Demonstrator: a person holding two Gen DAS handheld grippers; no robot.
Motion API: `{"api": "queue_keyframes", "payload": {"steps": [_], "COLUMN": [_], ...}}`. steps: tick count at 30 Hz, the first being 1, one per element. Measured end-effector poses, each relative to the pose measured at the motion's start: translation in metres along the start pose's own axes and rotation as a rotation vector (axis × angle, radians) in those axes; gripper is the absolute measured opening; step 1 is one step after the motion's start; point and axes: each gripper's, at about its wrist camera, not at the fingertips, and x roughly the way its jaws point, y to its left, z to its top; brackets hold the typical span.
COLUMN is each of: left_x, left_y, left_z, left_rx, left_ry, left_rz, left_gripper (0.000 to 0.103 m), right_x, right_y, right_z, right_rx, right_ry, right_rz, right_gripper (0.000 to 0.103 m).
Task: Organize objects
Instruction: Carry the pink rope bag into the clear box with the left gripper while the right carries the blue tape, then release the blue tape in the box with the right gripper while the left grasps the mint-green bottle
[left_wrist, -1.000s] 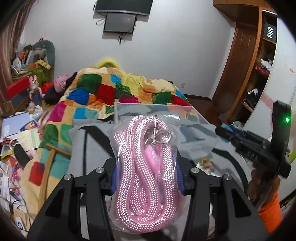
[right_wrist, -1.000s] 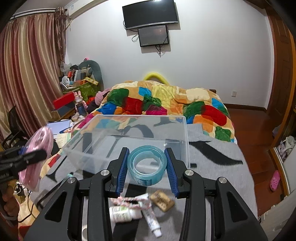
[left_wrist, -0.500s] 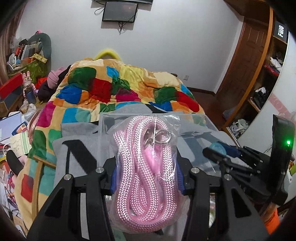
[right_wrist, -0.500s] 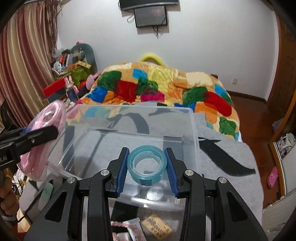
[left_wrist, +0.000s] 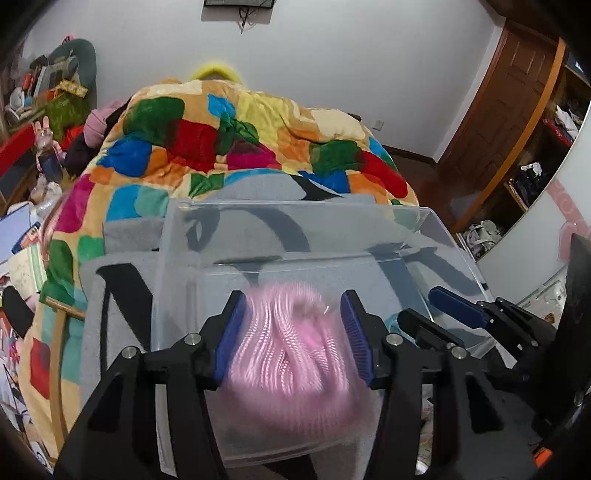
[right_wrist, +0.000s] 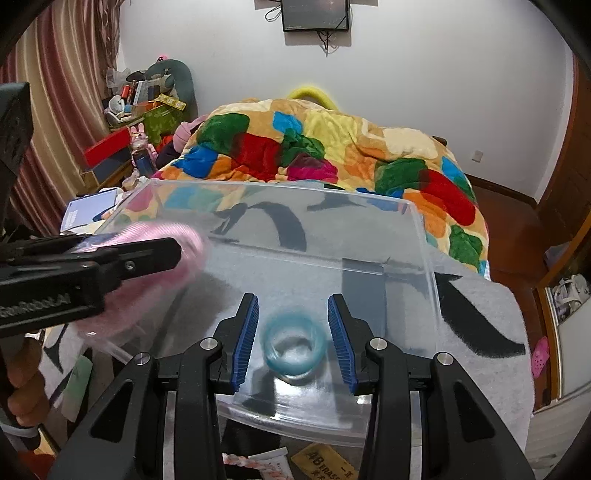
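Observation:
A clear plastic bin (left_wrist: 295, 229) (right_wrist: 424, 236) sits on a grey blanket on the bed. My left gripper (left_wrist: 291, 332) is open over the bin; a bagged pink rope (left_wrist: 291, 350) (right_wrist: 155, 240) is blurred between its fingers, dropping free. My right gripper (right_wrist: 291, 332) is open over the bin's right part; a blue tape roll (right_wrist: 293, 349) is blurred between its fingers, apart from both pads. The left gripper also shows in the right wrist view (right_wrist: 110, 258), and the right gripper shows in the left wrist view (left_wrist: 436, 314).
A colourful patchwork quilt (right_wrist: 332, 147) covers the bed beyond the bin. Small packets and a tag (right_wrist: 325, 465) lie on the grey blanket (right_wrist: 480, 317) in front of the bin. Cluttered shelves stand at the left (right_wrist: 147, 107), a wooden door at the right (left_wrist: 509, 92).
Both grippers moved forward over the bin and opened. The pink rope and the tape roll, held before, have slipped from the pads and are falling.

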Motion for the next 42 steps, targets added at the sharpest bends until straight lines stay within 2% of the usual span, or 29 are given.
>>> {"api": "queue_keyframes", "payload": {"steps": [5,9,11,13,17,20,27,33,37,39,40,41,42], "left_x": [-0.017,-0.039,-0.051,-0.063,-0.081,-0.092,-0.101,-0.092,-0.084,-0.078,-0.075,-0.071,-0.067], "left_y": [-0.007,-0.015,-0.017,-0.019,-0.024,-0.024,-0.016,-0.005,0.007,0.014,0.017,0.020,0.023], "left_z": [-0.003,-0.009,-0.014,-0.020,-0.037,-0.052,-0.088,-0.118,-0.134,-0.142,-0.144,-0.147,-0.148], "left_rx": [0.035,0.083,0.099,0.117,0.163,0.180,0.184,0.193,0.172,0.163,0.160,0.155,0.146], "left_ry": [-0.039,-0.087,-0.109,-0.132,-0.167,-0.175,-0.151,-0.081,-0.040,-0.023,-0.011,0.007,0.024], "left_rz": [0.004,0.033,0.040,0.046,0.071,0.073,0.102,0.131,0.120,0.131,0.138,0.141,0.139], "left_gripper": [0.063,0.073,0.084,0.091,0.095,0.098,0.098,0.098,0.098,0.092,0.081,0.071,0.068], "right_x": [-0.011,-0.029,-0.038,-0.052,-0.075,-0.093,-0.114,-0.106,-0.093,-0.085,-0.082,-0.080,-0.076], "right_y": [0.002,0.003,0.003,0.003,0.006,0.010,0.030,0.050,0.061,0.065,0.066,0.067,0.067], "right_z": [-0.003,-0.009,-0.013,-0.018,-0.030,-0.044,-0.080,-0.107,-0.124,-0.132,-0.136,-0.139,-0.142], "right_rx": [-0.003,-0.012,-0.013,-0.015,-0.022,-0.029,-0.045,-0.046,-0.040,-0.047,-0.048,-0.047,-0.046], "right_ry": [-0.023,-0.052,-0.069,-0.094,-0.143,-0.174,-0.185,-0.120,-0.066,-0.029,-0.019,-0.010,0.006], "right_rz": [0.000,0.001,0.001,-0.001,-0.013,-0.012,0.022,0.097,0.136,0.142,0.141,0.142,0.145], "right_gripper": [0.050,0.053,0.058,0.063,0.075,0.076,0.081,0.081,0.081,0.081,0.080,0.074,0.065]}}
